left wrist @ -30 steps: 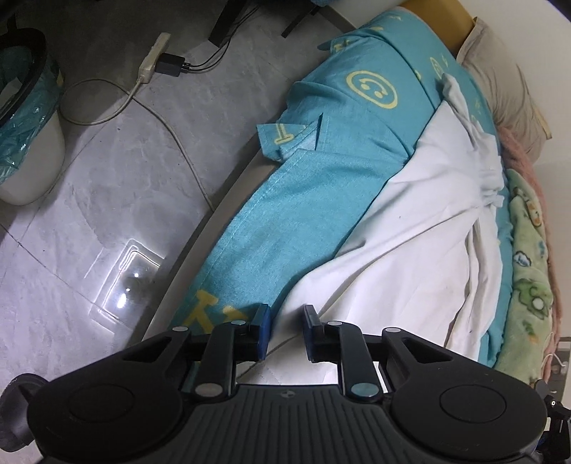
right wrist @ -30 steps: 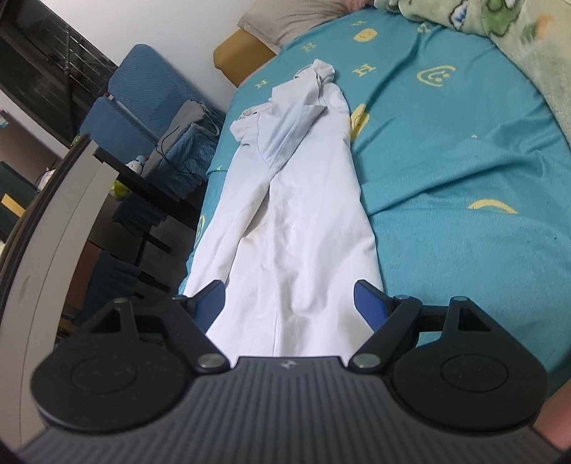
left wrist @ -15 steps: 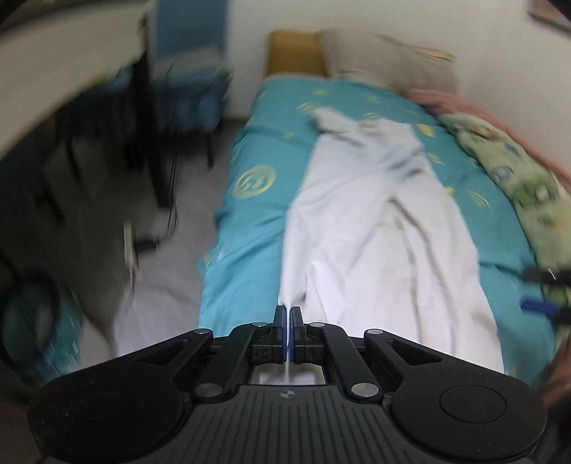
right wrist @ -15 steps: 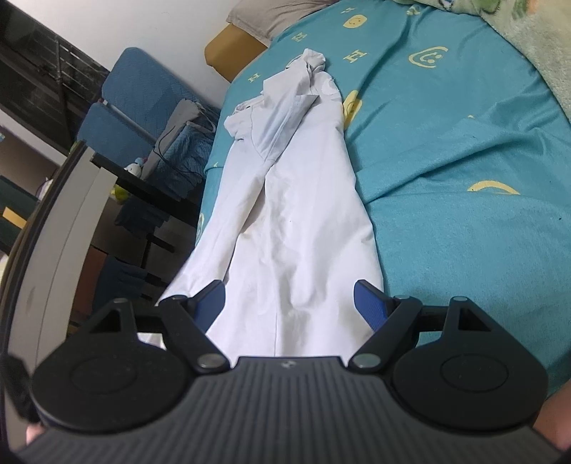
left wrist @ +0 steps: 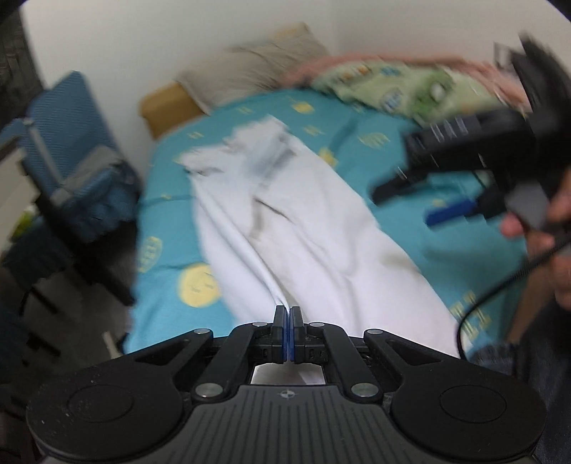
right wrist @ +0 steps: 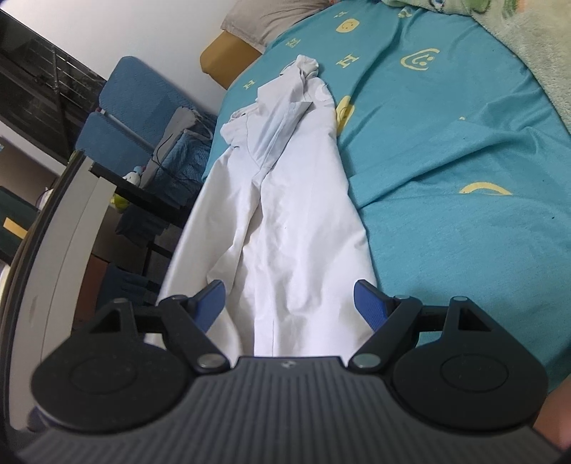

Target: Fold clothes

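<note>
A long white garment (left wrist: 303, 221) lies stretched along the teal bed sheet (left wrist: 171, 257). My left gripper (left wrist: 287, 319) is shut on the garment's near edge, and folds of cloth run taut up from its blue pads. The same garment (right wrist: 285, 221) fills the middle of the right wrist view, its crumpled far end toward the pillow. My right gripper (right wrist: 289, 303) hovers open just above its near end, one blue pad on each side of the cloth, neither pressing it. In the left wrist view, the right gripper (left wrist: 449, 214) shows blurred at the right, held by a hand (left wrist: 535, 228).
A green patterned blanket (right wrist: 528, 39) lies along the bed's right side and a beige pillow (right wrist: 264, 18) at its head. A blue chair (right wrist: 121, 117) with clothes and a dark desk (right wrist: 142, 196) stand left of the bed. A cable (left wrist: 499, 289) hangs from the right gripper.
My left gripper shut on the garment's edge at the bedside, then swung up and rolled, lifting that edge over the bed. The right gripper stayed open over the cloth.
</note>
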